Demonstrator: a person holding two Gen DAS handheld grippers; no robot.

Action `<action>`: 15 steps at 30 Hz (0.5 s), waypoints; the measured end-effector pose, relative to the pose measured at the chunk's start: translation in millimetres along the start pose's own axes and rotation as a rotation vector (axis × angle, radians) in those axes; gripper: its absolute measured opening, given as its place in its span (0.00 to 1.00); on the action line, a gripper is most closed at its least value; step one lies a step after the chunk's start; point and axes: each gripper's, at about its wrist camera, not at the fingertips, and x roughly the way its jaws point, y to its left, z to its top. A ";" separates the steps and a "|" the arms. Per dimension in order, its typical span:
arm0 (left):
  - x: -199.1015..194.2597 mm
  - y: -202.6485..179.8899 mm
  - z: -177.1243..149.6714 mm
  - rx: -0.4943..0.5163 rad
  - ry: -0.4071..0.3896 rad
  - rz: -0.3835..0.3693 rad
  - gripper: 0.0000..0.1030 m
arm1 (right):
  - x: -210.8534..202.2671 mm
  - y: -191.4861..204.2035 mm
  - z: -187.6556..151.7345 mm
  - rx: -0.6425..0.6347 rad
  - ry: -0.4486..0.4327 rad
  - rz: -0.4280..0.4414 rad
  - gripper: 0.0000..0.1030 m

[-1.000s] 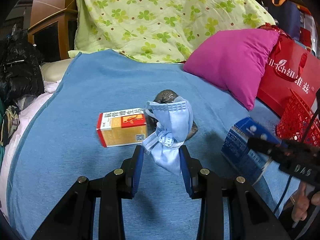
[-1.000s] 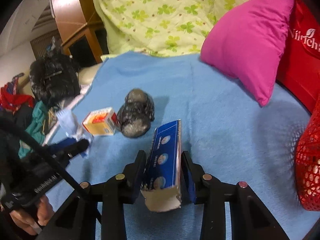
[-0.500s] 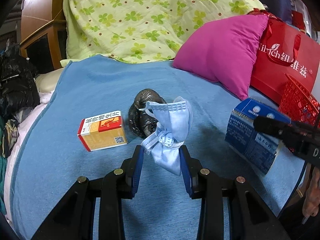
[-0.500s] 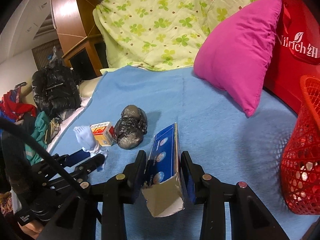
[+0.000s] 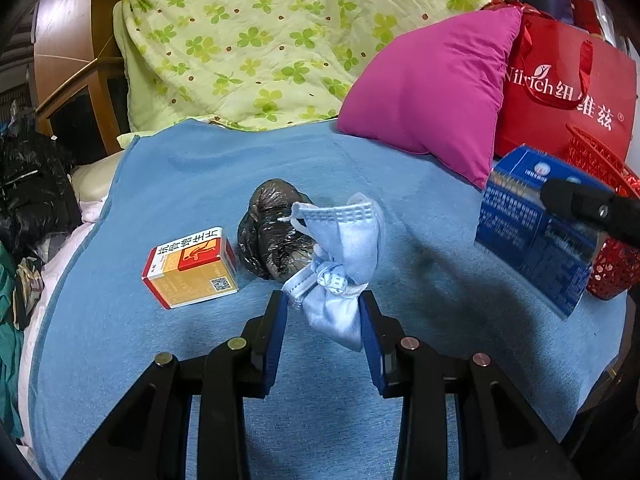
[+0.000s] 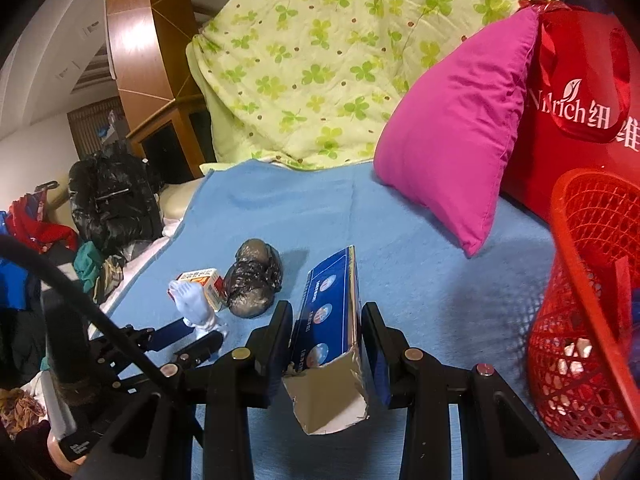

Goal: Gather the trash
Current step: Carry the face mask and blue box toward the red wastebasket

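Note:
My left gripper is shut on a crumpled blue face mask and holds it above the blue blanket. My right gripper is shut on a long blue carton with a torn open end, held above the blanket; the carton also shows in the left wrist view. A yellow and red box and a crumpled black plastic bag lie side by side on the blanket. A red mesh basket stands at the right, close to the carton.
A magenta pillow and a red paper bag stand at the back right. A green clover quilt is heaped behind. Dark clothes and a black bag lie off the bed's left edge.
Both grippers have risen and pulled back with their loads. The right gripper has carried the carton toward the red basket, which now fills more of its view.

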 end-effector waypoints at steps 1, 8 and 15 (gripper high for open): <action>-0.5 -2.1 0.0 0.007 0.000 0.007 0.37 | -1.7 -0.2 -0.4 0.002 -0.003 0.000 0.37; -4.8 -12.8 2.8 0.028 0.011 0.042 0.37 | -11.6 -8.1 3.2 0.011 -0.027 0.003 0.37; -13.2 -17.7 9.7 0.031 0.018 0.074 0.37 | -32.8 -13.0 10.2 0.035 -0.097 0.036 0.37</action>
